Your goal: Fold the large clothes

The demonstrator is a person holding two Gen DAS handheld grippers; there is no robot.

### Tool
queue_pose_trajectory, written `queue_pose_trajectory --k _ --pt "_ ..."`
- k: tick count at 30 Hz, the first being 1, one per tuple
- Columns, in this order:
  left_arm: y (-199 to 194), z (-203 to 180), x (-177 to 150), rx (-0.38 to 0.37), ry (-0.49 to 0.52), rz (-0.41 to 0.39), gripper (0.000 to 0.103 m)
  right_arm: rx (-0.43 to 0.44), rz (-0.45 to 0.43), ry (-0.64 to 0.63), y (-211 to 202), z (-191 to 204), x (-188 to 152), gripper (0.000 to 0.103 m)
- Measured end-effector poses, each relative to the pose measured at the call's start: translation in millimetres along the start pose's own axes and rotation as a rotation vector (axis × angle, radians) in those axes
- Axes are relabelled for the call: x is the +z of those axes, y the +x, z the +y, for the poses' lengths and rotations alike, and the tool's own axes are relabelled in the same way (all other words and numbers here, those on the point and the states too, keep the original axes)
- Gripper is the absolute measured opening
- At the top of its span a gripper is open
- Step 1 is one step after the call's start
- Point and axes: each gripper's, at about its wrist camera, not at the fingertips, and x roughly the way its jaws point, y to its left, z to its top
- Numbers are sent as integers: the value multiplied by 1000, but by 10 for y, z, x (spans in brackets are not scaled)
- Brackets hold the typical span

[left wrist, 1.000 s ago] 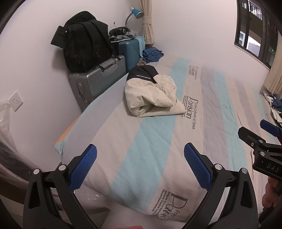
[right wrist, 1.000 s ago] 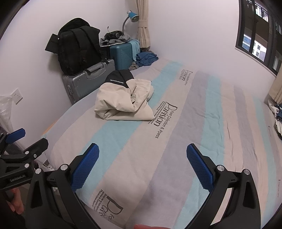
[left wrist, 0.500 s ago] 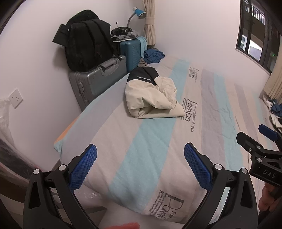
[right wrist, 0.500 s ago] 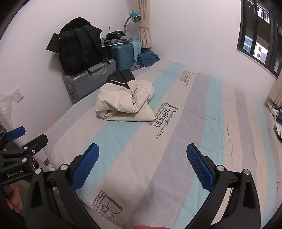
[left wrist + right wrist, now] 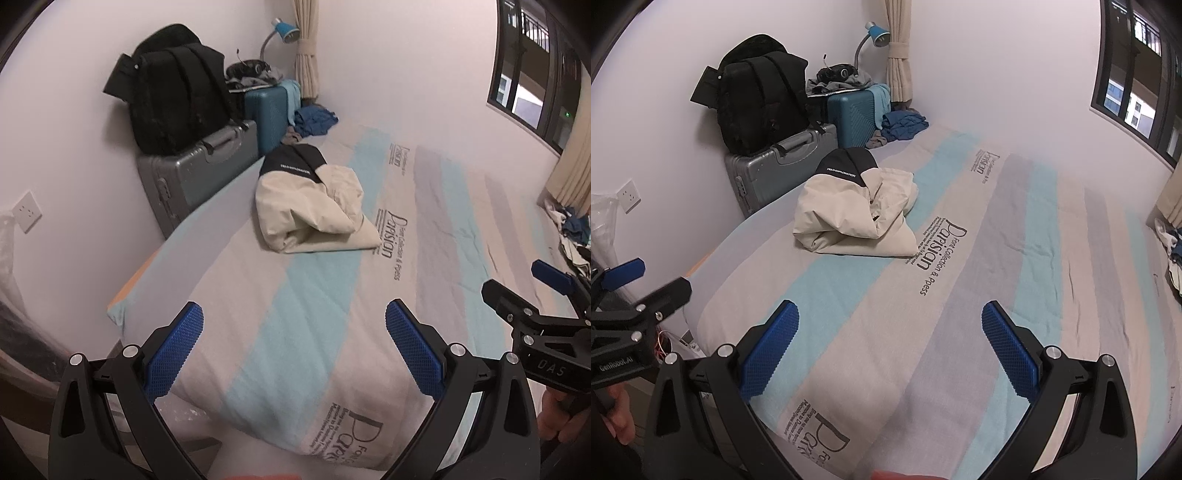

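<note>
The left gripper (image 5: 294, 343) and right gripper (image 5: 890, 343) both hang with jaws wide apart and nothing between them, above the near end of the bed (image 5: 1015, 258), whose striped cover reads "Parisian". At 11 o'clock in both views lies the bundled cream jacket (image 5: 849, 214), its black hood, lettered "FIELD EXPLORATION", pointing away at 12 o'clock toward the suitcases (image 5: 779, 166); its sleeves are buried in folds.
</note>
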Motion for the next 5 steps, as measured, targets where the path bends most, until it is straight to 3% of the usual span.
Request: queue_pose_trajectory --k 5 --pt "18 14 -6 25 13 -1 97 3 -1 -3 -13 -12 -6 96"
